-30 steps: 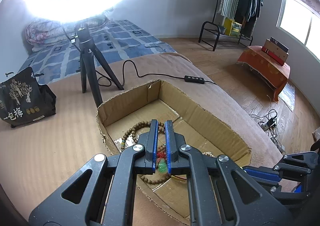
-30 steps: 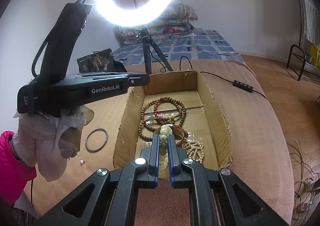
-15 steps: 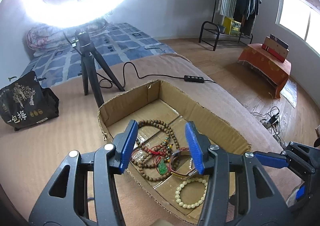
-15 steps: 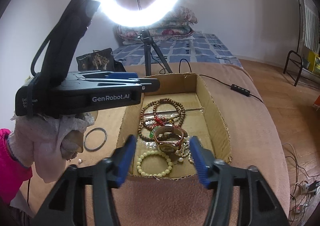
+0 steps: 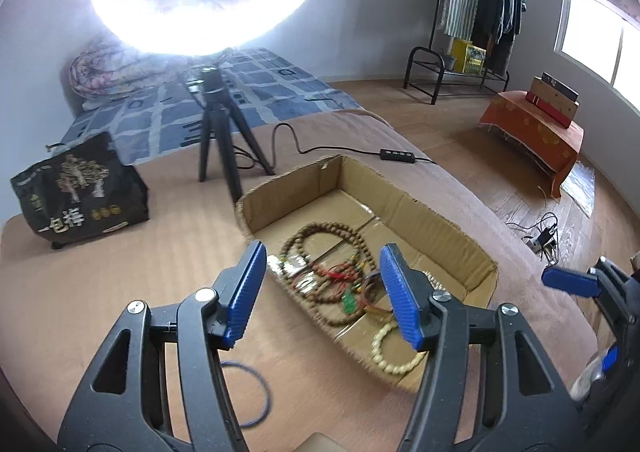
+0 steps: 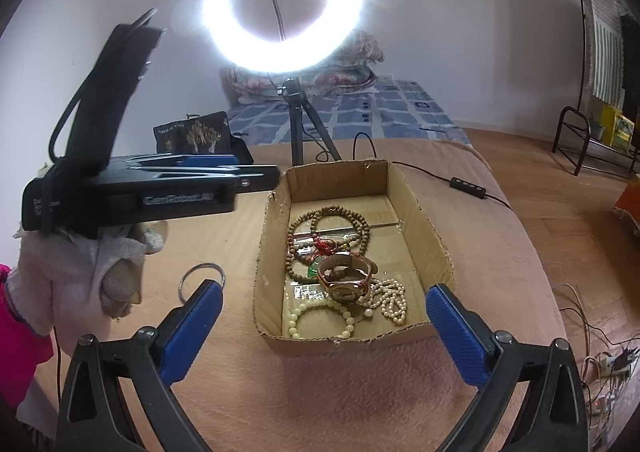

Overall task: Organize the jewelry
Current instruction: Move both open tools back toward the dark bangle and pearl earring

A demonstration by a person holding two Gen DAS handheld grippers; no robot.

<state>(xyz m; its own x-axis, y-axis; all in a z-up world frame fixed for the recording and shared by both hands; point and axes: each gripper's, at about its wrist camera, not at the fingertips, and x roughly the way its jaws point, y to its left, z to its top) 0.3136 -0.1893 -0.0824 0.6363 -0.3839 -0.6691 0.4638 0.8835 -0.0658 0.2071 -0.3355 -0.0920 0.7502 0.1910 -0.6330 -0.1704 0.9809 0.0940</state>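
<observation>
The left gripper (image 5: 322, 292) has its jaws spread wide and holds nothing, positioned at the lower centre of the left wrist view over the near edge of the cardboard box (image 6: 432, 236). The right gripper (image 6: 320, 328) is likewise spread wide and empty at the bottom of its frame. Inside the box lie a brown bead necklace (image 6: 362, 222), a watch (image 6: 346, 278), a pale bead bracelet (image 6: 294, 318) and a pearl strand (image 6: 394, 298). A metal ring (image 6: 192, 276) rests on the table, left of the box.
</observation>
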